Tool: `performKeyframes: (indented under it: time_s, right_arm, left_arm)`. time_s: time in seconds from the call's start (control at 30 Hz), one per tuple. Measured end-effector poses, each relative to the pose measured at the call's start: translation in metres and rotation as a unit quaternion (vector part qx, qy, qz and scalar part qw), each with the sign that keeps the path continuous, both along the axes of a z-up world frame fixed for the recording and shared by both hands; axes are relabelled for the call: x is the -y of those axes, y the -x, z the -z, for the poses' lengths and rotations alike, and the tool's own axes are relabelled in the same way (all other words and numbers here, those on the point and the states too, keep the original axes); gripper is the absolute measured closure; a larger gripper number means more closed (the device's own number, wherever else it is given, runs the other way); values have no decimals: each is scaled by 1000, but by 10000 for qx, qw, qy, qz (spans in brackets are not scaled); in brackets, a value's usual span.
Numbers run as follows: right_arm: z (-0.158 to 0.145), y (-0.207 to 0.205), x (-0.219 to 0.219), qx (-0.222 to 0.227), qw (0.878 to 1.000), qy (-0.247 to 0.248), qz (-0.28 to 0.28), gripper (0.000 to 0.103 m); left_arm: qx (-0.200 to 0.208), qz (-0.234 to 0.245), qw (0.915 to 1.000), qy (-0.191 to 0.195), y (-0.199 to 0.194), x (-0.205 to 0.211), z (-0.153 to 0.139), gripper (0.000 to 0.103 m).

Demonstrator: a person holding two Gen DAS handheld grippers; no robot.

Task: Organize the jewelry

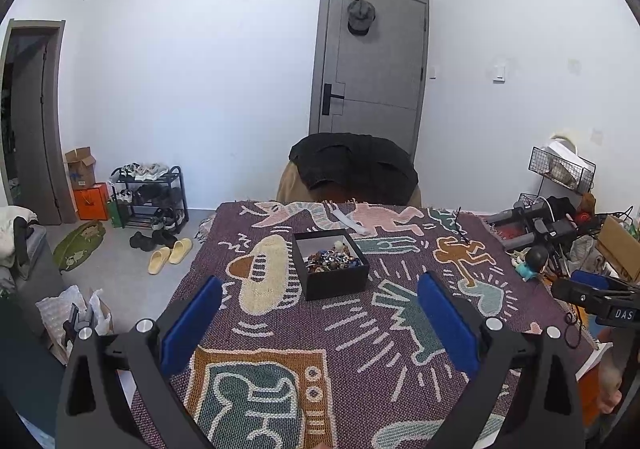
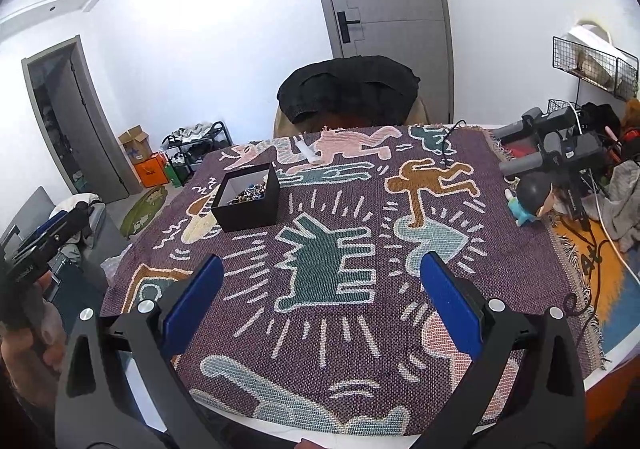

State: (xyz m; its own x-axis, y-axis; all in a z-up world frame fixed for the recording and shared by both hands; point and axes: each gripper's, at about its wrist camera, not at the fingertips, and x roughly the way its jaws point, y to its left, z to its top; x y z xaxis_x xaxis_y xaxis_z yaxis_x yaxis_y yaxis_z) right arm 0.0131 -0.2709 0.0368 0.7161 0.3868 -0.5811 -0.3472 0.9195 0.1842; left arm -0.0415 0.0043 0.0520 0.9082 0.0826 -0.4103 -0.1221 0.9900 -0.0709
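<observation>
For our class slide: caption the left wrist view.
Open left gripper hovers before a black square box of jewelry on a patterned woven blanket.

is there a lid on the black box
No, the black box stands open on the patterned cloth with a heap of jewelry showing inside.

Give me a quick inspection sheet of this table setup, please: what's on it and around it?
Surface: table under a patterned woven blanket.
Job's things: open black box with mixed jewelry heaped inside.
Clutter: small white object at the far edge; figurine and black devices on the right.
Grippers: left gripper and right gripper both open, empty, short of the box.
Cables: black cable on the blanket; more at right.
Surroundings: chair with dark jacket, grey door, shoe rack.
</observation>
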Motion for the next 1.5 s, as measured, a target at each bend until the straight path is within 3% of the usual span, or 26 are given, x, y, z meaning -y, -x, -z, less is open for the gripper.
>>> performKeyframes:
  time_s: [0.8,1.5]
  right_arm:
    - [2,-2,0,-70,10000,-11,45,5]
    - [5,-2,-5,-99,9999,60,21,5]
  left_arm:
    - [60,-154,9997,-188,4,4,1,8]
    - [44,-114,9999,-104,5,-1,0,8]
